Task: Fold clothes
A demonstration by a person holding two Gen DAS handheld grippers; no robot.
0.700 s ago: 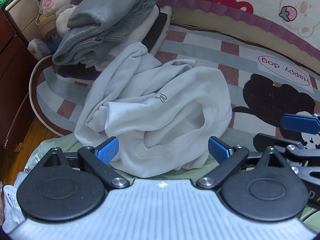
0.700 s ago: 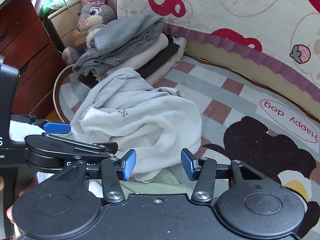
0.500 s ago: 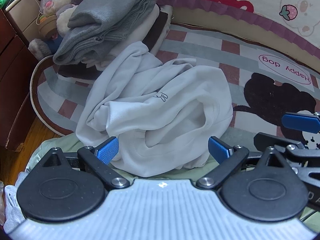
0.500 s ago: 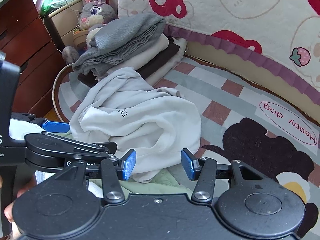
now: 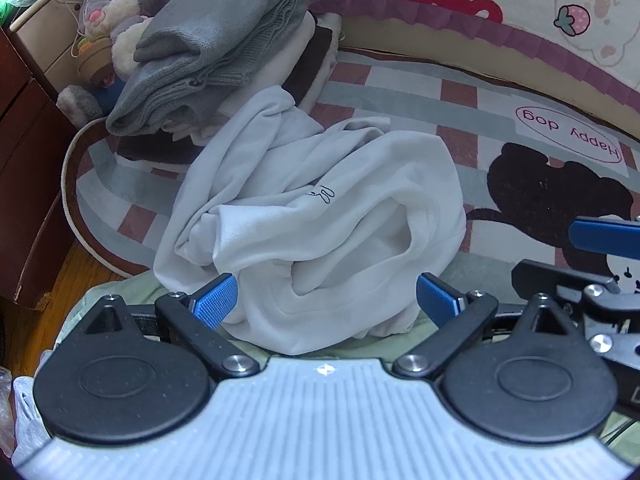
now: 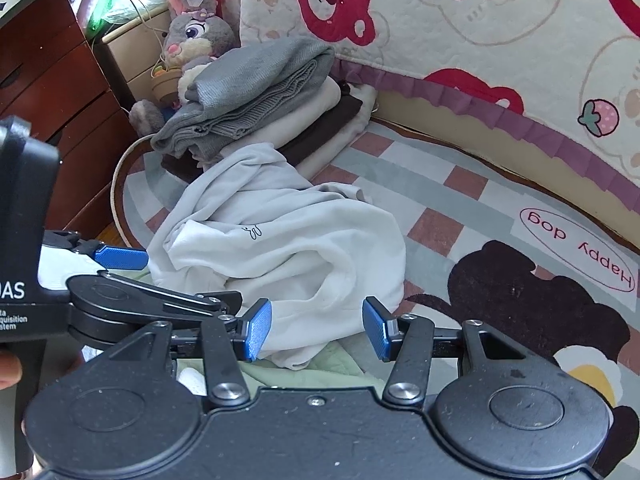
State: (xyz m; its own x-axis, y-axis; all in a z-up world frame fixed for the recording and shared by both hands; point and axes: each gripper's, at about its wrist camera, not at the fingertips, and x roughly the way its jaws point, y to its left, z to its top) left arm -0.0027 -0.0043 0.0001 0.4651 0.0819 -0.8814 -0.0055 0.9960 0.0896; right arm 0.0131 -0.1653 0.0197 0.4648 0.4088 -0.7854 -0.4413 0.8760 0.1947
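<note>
A crumpled white garment (image 5: 320,220) with a small black script mark lies on the checked rug (image 5: 404,80), its near edge over a pale green cloth (image 5: 120,292). My left gripper (image 5: 326,300) hangs just above the garment's near edge. It is open wide, its blue pads clear of the fabric on either side. The right wrist view shows the same garment (image 6: 288,248). My right gripper (image 6: 317,328) is open over its near right corner, with nothing pressed between the pads. The two grippers are side by side, and a blue fingertip (image 6: 120,258) of the left one shows here.
A stack of folded clothes topped by a grey sweater (image 5: 224,52) stands just behind the garment. A plush bunny (image 5: 116,4) leans beside it. A dark wooden dresser (image 5: 24,160) borders the left, and a bear-print quilt (image 6: 440,20) hangs along the back. Bare rug (image 6: 460,184) lies to the right.
</note>
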